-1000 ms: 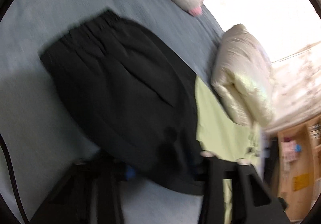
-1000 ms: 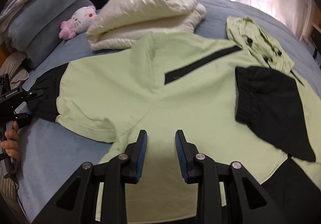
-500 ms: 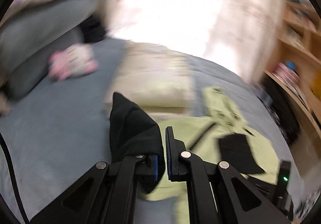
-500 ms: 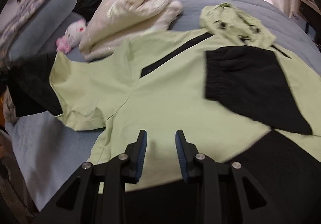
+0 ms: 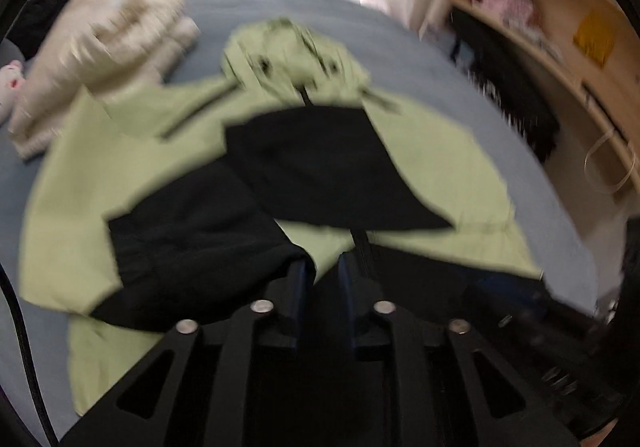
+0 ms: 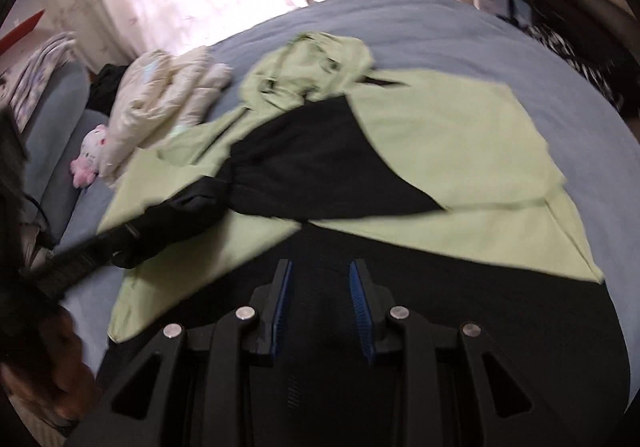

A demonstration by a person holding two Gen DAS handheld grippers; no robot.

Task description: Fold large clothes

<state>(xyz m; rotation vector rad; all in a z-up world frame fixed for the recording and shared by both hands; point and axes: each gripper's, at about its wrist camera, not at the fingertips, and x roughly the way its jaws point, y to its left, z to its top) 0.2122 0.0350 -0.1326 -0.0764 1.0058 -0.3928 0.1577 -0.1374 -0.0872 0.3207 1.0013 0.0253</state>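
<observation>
I am looking over the blue-grey bed (image 6: 460, 31), where the pale green and black hooded jacket (image 5: 432, 167) is lying spread, both black sleeves now folded across its chest. My left claw (image 5: 322, 279) is opening, letting go of the left black sleeve (image 5: 192, 231); my right claw (image 6: 320, 287) is hanging apart, empty, above the black hem (image 6: 500, 311)

Cream puffy bedding (image 6: 160, 103), pink-and-white plush toy (image 6: 90, 163), perhaps cluttered wooden shelves (image 5: 560, 35) on the right.
</observation>
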